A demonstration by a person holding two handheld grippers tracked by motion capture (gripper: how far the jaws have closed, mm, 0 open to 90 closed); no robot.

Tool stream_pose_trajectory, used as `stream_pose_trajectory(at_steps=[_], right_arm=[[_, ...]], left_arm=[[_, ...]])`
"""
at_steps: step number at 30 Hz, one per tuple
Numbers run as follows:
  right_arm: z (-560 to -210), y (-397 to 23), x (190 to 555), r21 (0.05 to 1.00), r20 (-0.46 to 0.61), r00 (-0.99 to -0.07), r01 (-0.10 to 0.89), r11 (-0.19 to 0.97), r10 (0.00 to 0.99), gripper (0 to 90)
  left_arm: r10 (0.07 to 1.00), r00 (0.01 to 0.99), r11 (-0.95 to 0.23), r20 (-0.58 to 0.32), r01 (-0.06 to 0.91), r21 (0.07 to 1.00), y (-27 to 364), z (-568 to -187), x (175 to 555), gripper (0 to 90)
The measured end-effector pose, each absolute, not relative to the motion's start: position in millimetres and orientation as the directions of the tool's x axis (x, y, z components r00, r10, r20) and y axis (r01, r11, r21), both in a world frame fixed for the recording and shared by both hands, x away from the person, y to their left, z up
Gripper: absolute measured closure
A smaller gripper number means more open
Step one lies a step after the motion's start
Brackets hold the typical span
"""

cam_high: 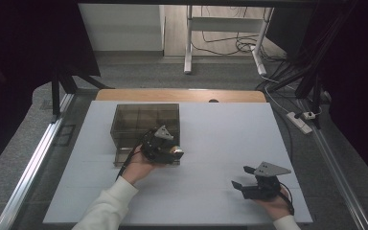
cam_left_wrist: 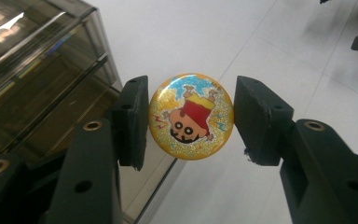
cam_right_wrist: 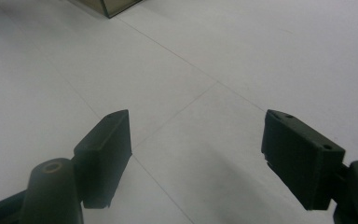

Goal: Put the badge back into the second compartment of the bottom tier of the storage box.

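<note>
Now: left gripper pinches badge beside box, right idle

Left gripper (cam_left_wrist: 191, 119) has its jaws clamped edge-on across a round glittery badge (cam_left_wrist: 191, 116), one pad on each side of the rim, cartoon face toward the gripper's camera and upside down in that view. Badge is round, so no long axis to speak of; the grip line runs straight across its width. In the high view the badge (cam_high: 176, 152) sits at the tip of the left gripper (cam_high: 165, 148), lifted off the white table (cam_high: 220, 143) as far as I can tell, though the clearance is hard to read.

Key relation: smoked clear box (cam_left_wrist: 37, 79) lies just to the left of the left jaw in the left gripper view, its corner and lower tier close beside the pad, apparently not touching. High view puts the box (cam_high: 146, 125) just beyond and partly under the left hand (cam_high: 139, 167). My guess is any drop-off means swinging the badge toward that side.

Right gripper (cam_high: 249, 179) rests well apart on the table near the person's side, jaws apart with nothing between; bare table ahead in the right gripper view, box corner (cam_right_wrist: 109, 7) far off. Left hand is clearly the nearer one to both badge and box.
</note>
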State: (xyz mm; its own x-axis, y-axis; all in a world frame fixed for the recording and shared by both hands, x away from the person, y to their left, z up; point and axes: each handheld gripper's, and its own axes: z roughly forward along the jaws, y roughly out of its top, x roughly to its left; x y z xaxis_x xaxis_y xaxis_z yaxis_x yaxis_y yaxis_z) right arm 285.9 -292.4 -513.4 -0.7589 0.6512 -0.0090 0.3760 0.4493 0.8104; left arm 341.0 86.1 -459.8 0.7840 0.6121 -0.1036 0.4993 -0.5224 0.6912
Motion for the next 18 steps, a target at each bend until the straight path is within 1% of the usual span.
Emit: stream_pose_trajectory(at_steps=[18], right_arm=[[-513.7,-292.1,285.6,0.808,-0.009,-0.759,0.378,0.451,0.651,24.5]], left_arm=[[0.641,0.757,-0.483,-0.124,0.524,0.701,107.8,-463.7,339.3,47.4]])
